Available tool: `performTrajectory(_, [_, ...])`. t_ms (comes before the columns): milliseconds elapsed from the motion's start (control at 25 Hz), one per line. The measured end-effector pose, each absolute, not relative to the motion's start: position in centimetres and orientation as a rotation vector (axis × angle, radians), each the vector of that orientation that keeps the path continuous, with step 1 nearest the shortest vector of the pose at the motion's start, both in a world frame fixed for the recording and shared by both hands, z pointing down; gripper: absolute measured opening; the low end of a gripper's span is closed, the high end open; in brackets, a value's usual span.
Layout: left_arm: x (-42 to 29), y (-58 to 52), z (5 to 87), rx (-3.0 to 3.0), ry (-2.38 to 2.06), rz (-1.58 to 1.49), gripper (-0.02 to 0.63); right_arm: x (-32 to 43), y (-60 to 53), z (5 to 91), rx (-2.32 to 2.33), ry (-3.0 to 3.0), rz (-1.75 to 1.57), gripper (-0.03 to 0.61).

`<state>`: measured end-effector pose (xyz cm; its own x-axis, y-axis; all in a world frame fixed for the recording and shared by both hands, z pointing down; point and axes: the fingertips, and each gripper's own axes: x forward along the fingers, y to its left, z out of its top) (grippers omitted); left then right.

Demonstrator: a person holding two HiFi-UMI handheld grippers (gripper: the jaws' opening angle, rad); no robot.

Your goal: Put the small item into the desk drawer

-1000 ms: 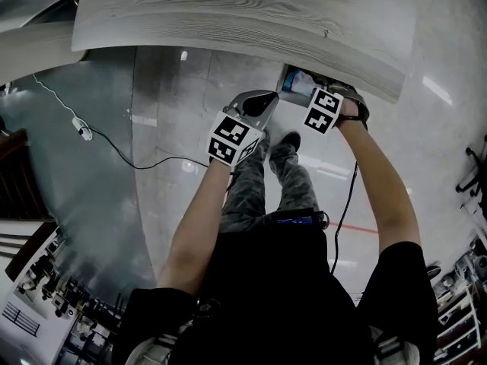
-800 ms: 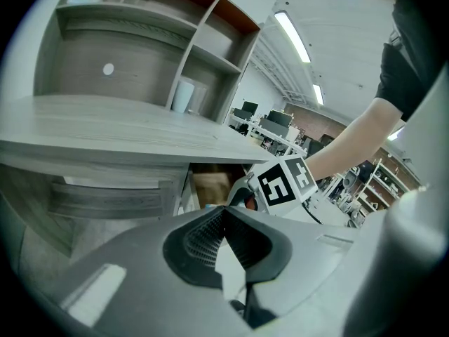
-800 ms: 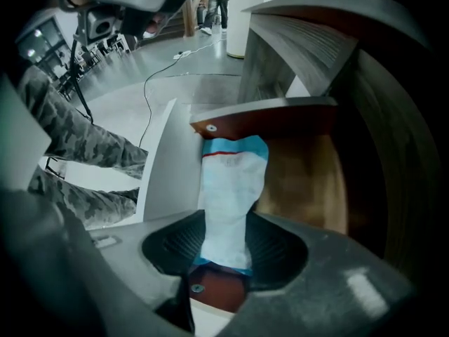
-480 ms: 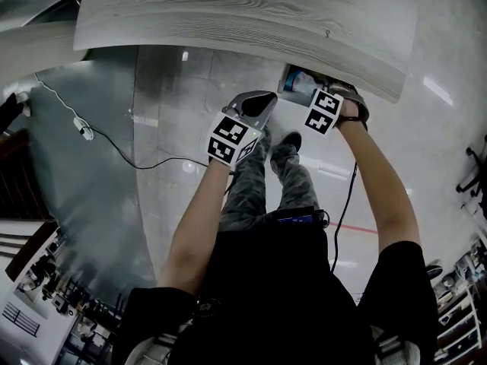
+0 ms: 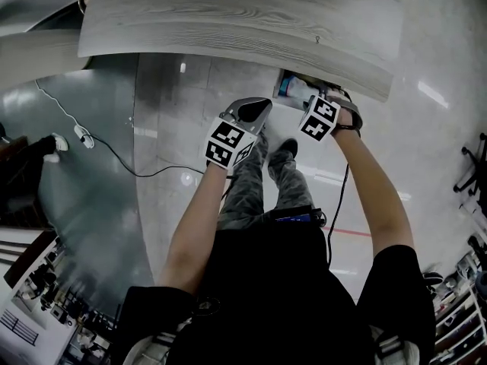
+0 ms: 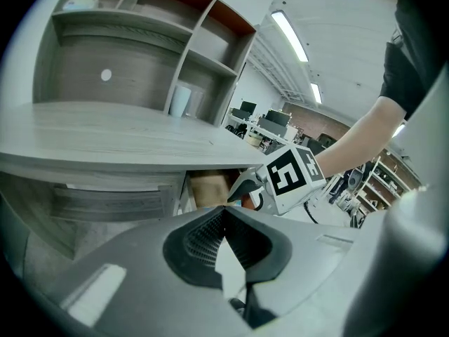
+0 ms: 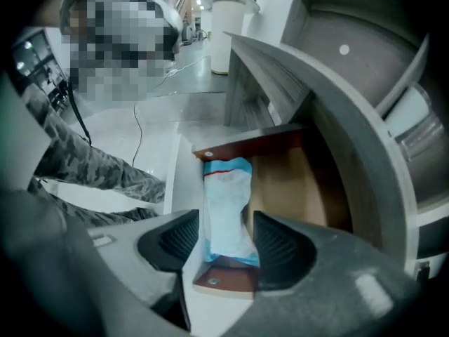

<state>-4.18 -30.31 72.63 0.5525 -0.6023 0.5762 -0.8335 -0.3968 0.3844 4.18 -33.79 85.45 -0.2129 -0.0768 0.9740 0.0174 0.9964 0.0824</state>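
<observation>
The desk drawer [image 7: 254,146] stands pulled out under the desk top [image 5: 228,21]. A small blue-and-white packet [image 7: 226,206] lies lengthwise inside it, along the left wall. My right gripper [image 7: 226,250] hovers at the drawer's near end with its jaws opening. The packet's near end sits between the dark pads [image 7: 280,248], and they do not press on it. In the head view the right gripper [image 5: 310,101] is at the open drawer [image 5: 293,86]. My left gripper [image 5: 257,111] hangs in the air left of the drawer, and its left gripper view [image 6: 224,213] shows it shut on nothing.
Grey wooden shelving [image 6: 175,62] rises at the back of the desk. A black cable with a white plug [image 5: 80,134] runs over the floor at the left. The person's legs [image 5: 259,181] stand just below the drawer. A white column [image 7: 228,27] stands beyond the desk's end.
The head view has shifted slightly. Both grippers stay where they were, the right at the drawer mouth and the left beside it.
</observation>
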Motion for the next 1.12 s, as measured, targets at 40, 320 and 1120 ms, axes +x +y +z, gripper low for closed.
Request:
performTrajectory(40, [-4.1,-30.3,72.4,2.14,-1.149,0.461,0.002,4.2,-33.6,85.1,0.054,-1.791,-0.072,0.234])
performTrajectory(320, [-4.0,-30.2,70.7,2.159,-1.158,0.463,0.002,3.9,-33.5,81.6,0.144,-1.854,0.004,0.233])
performTrajectory(1120, [-2.5,-30.1,65.5,2.231,-1.133,0.476,0.002,6.8,-32.9,71.1,0.4,-2.038,0.158,0.054])
